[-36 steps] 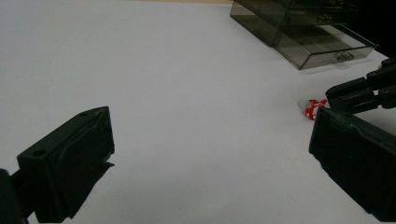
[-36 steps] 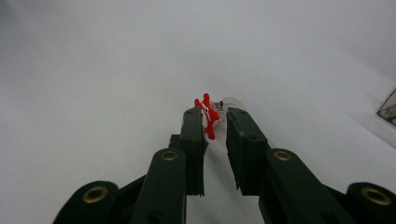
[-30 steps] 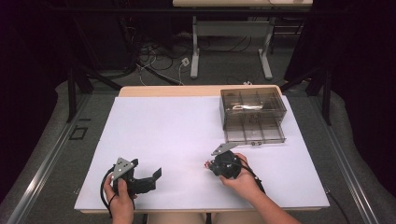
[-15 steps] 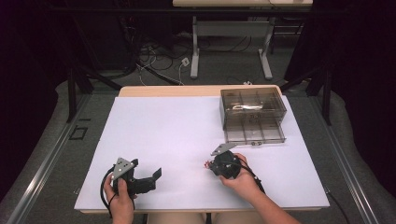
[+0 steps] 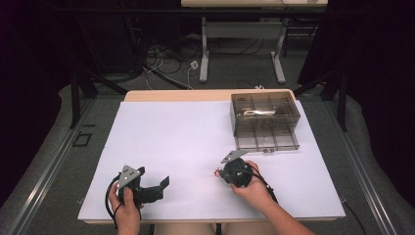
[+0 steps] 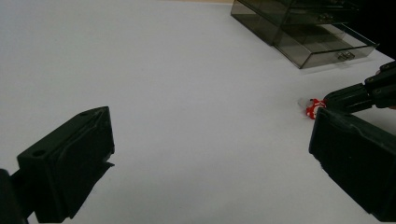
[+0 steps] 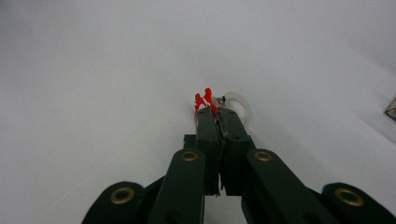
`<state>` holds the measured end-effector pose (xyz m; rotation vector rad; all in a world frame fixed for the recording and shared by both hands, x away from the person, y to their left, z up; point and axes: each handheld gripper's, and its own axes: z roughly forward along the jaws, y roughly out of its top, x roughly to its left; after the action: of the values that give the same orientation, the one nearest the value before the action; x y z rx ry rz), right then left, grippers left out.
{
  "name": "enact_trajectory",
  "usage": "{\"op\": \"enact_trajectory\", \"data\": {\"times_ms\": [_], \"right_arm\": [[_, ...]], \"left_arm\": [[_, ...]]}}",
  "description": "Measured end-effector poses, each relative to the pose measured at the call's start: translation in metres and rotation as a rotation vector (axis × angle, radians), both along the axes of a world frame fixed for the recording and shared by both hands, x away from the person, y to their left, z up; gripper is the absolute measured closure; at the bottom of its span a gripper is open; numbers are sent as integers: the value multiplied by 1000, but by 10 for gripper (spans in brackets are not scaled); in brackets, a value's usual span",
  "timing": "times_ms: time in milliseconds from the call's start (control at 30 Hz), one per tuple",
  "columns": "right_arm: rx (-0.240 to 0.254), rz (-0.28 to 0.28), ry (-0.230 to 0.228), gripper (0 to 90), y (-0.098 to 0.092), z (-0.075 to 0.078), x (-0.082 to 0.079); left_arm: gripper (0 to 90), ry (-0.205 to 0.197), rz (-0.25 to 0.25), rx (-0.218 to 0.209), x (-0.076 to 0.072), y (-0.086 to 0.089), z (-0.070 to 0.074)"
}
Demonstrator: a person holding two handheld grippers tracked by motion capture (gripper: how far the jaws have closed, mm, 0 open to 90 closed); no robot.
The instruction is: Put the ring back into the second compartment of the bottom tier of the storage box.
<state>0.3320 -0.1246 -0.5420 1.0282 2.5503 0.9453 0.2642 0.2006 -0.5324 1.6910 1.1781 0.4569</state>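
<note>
Smoky plastic drawer box [image 5: 265, 111] sitting at the counter's [image 5: 176, 137] 1 o'clock corner, bottom drawer [image 5: 266, 137] pulled out, contents unclear. Right gripper [image 5: 219, 174] pinching shut on a small red-and-clear trinket [image 7: 205, 101] near 5 o'clock. Left gripper [image 5: 164, 183] resting wide open, holding nothing, at 7 o'clock.

Lab workspace, white-topped table [image 5: 195, 147], dark curtained surround, loose floor cables [image 5: 166, 63], metal-framed bench [image 5: 242, 29] behind

The small red and white item [image 7: 212, 103] is mostly hidden between the right gripper's [image 7: 215, 116] closed jaws.
</note>
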Motion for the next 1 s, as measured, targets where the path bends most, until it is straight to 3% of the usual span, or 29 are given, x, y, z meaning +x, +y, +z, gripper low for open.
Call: {"op": "enact_trajectory", "data": {"times_ms": [667,1000], "right_arm": [[14,2,4,898,-1,1,0],[25,-15,-20,898,-4,3,1]], "left_arm": [[4,1,2,-1,0,0,0],[4,1,3,-3,0,0,0]]}}
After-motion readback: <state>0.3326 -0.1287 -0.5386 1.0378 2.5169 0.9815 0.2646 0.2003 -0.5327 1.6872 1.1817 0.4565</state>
